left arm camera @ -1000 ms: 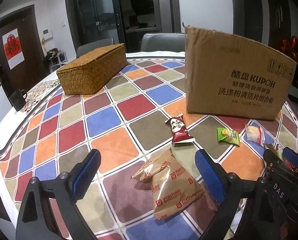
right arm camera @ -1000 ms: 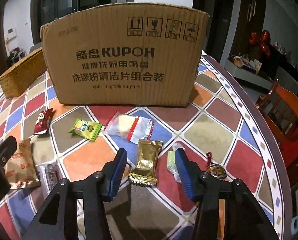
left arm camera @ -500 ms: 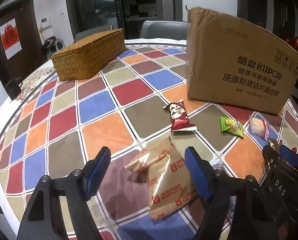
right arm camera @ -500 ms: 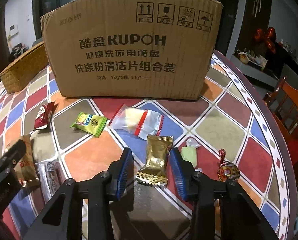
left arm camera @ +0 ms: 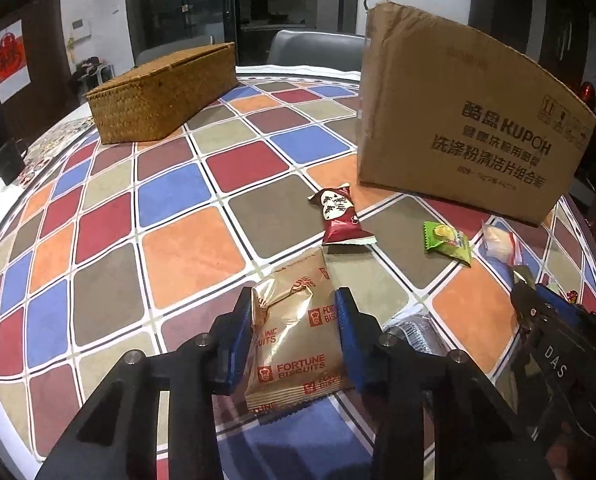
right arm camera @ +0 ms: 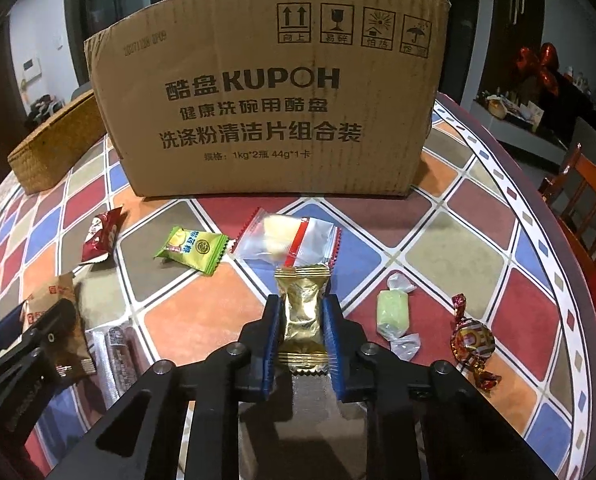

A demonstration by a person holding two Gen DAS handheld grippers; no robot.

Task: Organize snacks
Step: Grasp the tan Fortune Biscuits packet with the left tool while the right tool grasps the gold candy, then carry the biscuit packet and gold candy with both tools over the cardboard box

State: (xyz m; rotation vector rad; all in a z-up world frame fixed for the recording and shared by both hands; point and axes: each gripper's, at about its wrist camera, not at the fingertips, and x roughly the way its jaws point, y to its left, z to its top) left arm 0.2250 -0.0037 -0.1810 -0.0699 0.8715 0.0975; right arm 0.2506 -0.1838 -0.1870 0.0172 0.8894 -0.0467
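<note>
Left wrist view: the left gripper (left arm camera: 296,326) has its blue pads against both edges of a tan packet (left arm camera: 296,344) printed FORTUNE BISCUITS, the jaws closing on it where it lies on the chequered tablecloth (left arm camera: 186,248). A second ago these jaws stood wide on either side of the packet. Just beyond lies a dark red wrapper (left arm camera: 340,216) with white characters I cannot read, then a green sachet (left arm camera: 447,242). The cardboard box (left arm camera: 458,120) behind reads KUPOH above lines of Chinese text; what it holds cannot be seen. A closed woven basket (left arm camera: 166,96) sits far left.

In the right wrist view, the right gripper (right arm camera: 301,330) is closing on a gold foil packet (right arm camera: 302,312), pads pressing its sides; a second ago they stood apart around it. Beside it lie a pale green candy (right arm camera: 393,314) and a red-and-gold twisted sweet (right arm camera: 472,342), and beyond it a clear red-striped pouch (right arm camera: 288,240). The box front also shows handling symbols and "1kg*2".
</note>
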